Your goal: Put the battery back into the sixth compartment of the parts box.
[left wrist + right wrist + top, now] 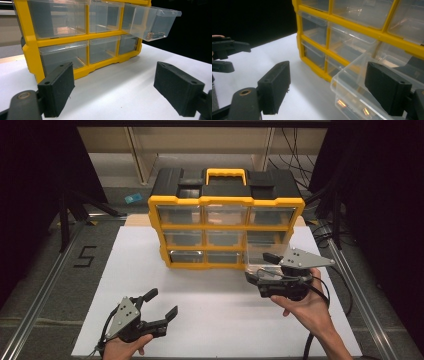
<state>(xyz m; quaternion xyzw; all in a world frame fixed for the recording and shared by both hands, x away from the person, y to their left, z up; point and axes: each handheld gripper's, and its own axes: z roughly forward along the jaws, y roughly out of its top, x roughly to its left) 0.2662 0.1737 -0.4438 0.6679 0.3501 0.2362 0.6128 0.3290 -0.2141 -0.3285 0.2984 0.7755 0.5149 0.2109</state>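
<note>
**Drawer pulled far out, with room for a slip**

Drawer (265, 257) is seen drawn well out of the right column of the yellow cabinet (225, 227), at its middle row, hanging forward over the white board (210, 320). Small metal parts (156, 35) are seen lying at its bottom near the front.

The right gripper (257, 279) is held just in front of the cabinet's right end, its jaws spread wide; one pad (387, 87) is seen at the drawer's front wall, the other stands clear of it, and nothing is clamped. The left gripper (162, 305) is kept well in front of the cabinet's left end, jaws apart and empty.

Judged from this, the drawer could be tipped or drawn fully out of its slot if it is knocked by the near pad. The parts would then be spilled. A skewed push could also jam it, and the light cabinet could be shoved backwards, since it is steadied by nothing.
</note>
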